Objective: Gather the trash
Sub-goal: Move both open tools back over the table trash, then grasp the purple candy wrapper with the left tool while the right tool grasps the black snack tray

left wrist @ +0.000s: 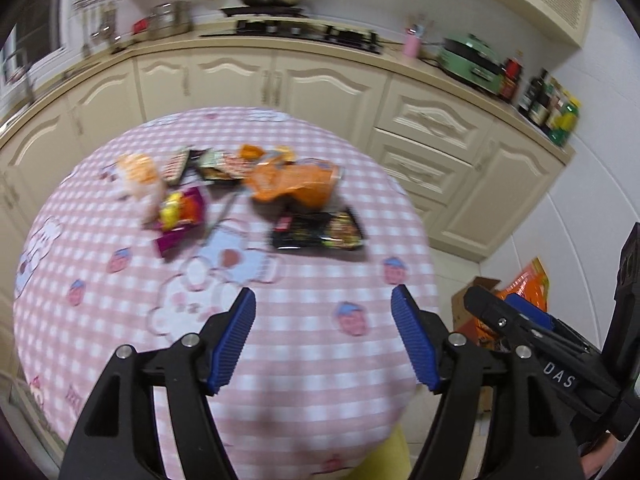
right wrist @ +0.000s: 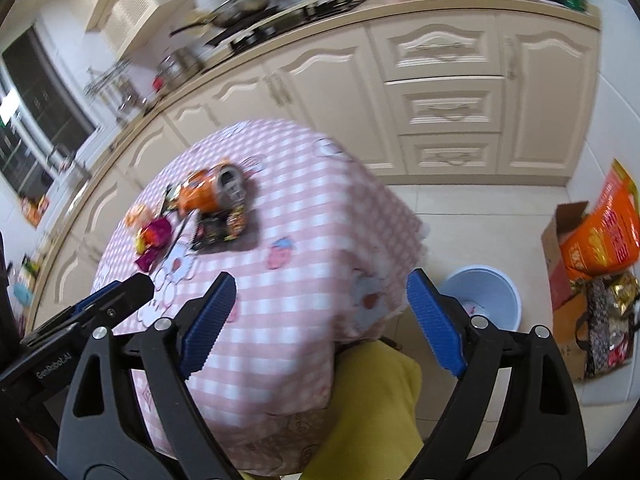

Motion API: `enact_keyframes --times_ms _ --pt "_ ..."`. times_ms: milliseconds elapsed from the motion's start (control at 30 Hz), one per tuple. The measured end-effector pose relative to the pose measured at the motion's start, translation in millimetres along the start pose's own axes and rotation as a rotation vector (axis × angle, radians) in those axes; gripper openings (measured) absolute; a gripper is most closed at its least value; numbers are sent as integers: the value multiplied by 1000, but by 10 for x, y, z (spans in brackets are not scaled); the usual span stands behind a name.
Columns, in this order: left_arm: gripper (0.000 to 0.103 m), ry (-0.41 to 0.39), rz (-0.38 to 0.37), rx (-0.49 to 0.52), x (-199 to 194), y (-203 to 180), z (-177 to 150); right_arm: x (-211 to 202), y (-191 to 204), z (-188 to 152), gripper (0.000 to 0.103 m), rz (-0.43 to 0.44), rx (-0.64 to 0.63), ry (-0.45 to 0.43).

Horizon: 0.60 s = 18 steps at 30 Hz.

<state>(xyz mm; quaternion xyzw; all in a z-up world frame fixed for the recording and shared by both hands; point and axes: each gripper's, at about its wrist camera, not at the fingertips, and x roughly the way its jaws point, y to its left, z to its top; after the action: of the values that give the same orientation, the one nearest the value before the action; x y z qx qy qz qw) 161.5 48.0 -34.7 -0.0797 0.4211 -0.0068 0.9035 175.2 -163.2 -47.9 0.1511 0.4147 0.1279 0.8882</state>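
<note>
Left hand-held gripper (left wrist: pixel 323 300): blue ribbed pads wide apart, nothing between them, hanging over the near part of the pink-and-white checked cloth-covered surface (left wrist: pixel 304 344).

Right hand-held gripper (right wrist: pixel 320 292): also spread wide and empty, over the near right corner of the same surface. In the left wrist view it shows as a black body with a blue pad at the right edge (left wrist: pixel 516 316).

Trash lies in a loose cluster on the far half of the surface, well apart from both pairs of pads:
- crumpled orange foil snack bag (left wrist: pixel 294 180), far centre, its silver inside facing the right wrist view (right wrist: pixel 216 190)
- flat black printed noodle wrapper (left wrist: pixel 318 230), just nearer than the orange bag, touching or overlapping its edge
- purple and yellow sweet wrapper (left wrist: pixel 180 216), left of centre
- pale orange-and-white crumpled bag (left wrist: pixel 138 180), far left of the cluster
- small dark and red flat packets (left wrist: pixel 200 164), at the far edge; details blurred

Light blue round plastic bin (right wrist: pixel 484 296) stands on the tiled floor just right of the surface's near corner; something pale lies inside, too small to identify.

Brown cardboard box with a large orange bag (right wrist: pixel 600 236) sits on the floor farther right, against the wall.

Cream kitchen cabinets (left wrist: pixel 320 80) run behind the surface. Both views are motion-blurred.
</note>
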Motion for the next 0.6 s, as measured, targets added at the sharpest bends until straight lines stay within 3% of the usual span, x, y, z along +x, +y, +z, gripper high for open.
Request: enact_keyframes --times_ms 100,367,600 --pt "76 -9 22 -44 -32 259 -10 144 267 28 88 7 -54 29" --pt "78 -5 69 -153 -12 873 -3 604 804 112 90 -17 -165 101" --pt "78 15 109 -228 115 1302 55 1108 1019 224 90 -78 -199 150"
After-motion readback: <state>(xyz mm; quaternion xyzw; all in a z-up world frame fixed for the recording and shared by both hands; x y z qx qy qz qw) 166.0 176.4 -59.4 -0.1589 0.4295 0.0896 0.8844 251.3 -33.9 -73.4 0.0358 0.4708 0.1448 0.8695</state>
